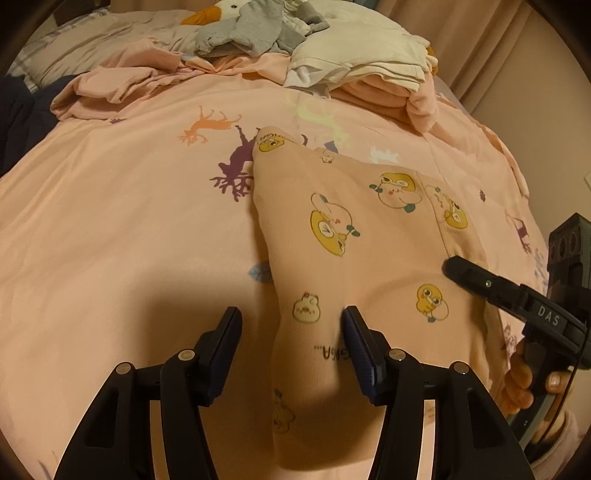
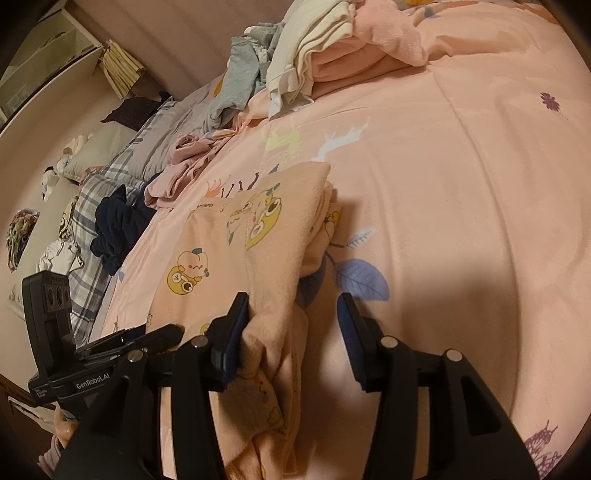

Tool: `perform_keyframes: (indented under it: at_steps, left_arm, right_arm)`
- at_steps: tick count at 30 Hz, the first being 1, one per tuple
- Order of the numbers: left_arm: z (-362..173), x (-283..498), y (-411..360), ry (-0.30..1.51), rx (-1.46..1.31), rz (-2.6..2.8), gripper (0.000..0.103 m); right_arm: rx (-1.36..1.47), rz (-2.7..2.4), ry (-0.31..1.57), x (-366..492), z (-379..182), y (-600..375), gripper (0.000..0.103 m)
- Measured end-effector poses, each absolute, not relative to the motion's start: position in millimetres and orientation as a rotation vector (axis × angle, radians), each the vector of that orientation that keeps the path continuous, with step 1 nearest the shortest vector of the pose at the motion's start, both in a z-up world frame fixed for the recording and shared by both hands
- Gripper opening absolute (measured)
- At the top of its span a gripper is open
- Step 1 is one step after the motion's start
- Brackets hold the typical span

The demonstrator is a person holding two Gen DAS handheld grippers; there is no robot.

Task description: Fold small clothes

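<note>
Several heaps of laundry crowd the far end of the bed (image 1: 129, 221) in the left wrist view: a cream folded stack (image 1: 354, 59), a grey garment (image 1: 255, 29) draped over a white plush goose (image 1: 221, 11), and a crumpled pink cloth (image 1: 118, 88). None of it reaches the near part of the bed, where the pink sheet, printed with deer and leaves, is smooth and matte. On it lies the small pink garment (image 1: 354, 229), soft ribbed knit with yellow duck and peach cartoons, folded into a long tapering shape. Its narrow near end runs between the left gripper (image 1: 291, 328) fingers; the left pad stands clear of the cloth and the right one sits at its edge, so the fingers are parted and grip nothing. At the right the right gripper (image 1: 458, 269) reaches over the garment's side, a hand (image 1: 524, 384) on its handle.

From the right wrist view, the same piles sit far off, plus a dark navy garment (image 2: 118, 229) on a plaid blanket (image 2: 88, 236) at the left (well away from the work). The garment's (image 2: 229, 258) folded edge bunches thickly against the left finger (image 2: 232, 332) of the right gripper (image 2: 291, 328), while the right finger stands apart over bare sheet. These fingers are spread too, clamping nothing. The left gripper (image 2: 162, 332) lies low at the left, tip over the garment.
</note>
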State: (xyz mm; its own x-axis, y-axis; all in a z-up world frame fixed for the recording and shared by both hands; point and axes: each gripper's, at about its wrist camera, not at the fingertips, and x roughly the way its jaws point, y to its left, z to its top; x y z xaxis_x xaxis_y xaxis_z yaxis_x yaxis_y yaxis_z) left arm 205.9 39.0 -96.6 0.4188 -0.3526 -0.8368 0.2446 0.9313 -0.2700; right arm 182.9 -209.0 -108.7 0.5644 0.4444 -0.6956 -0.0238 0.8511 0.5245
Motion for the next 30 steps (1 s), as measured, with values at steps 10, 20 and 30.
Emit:
perform_keyframes:
  at_steps: [10, 20, 30]
  left_arm:
    - [-94.1, 189.1, 45.3, 1.071, -0.101, -0.353, 0.055]
    - [-90.1, 172.2, 49.2, 1.07, -0.092, -0.331, 0.055]
    - [-80.2, 146.5, 44.4, 1.016, -0.076, -0.321, 0.055]
  right_arm:
    - [0.496, 0.259, 0.93, 172.4, -104.9, -213.0, 0.048]
    - [0.402, 0.202, 0.9, 150.9, -87.8, -215.8, 0.048]
    - [0.25, 0.32, 0.806, 120.2, -59.2, -178.2, 0.047]
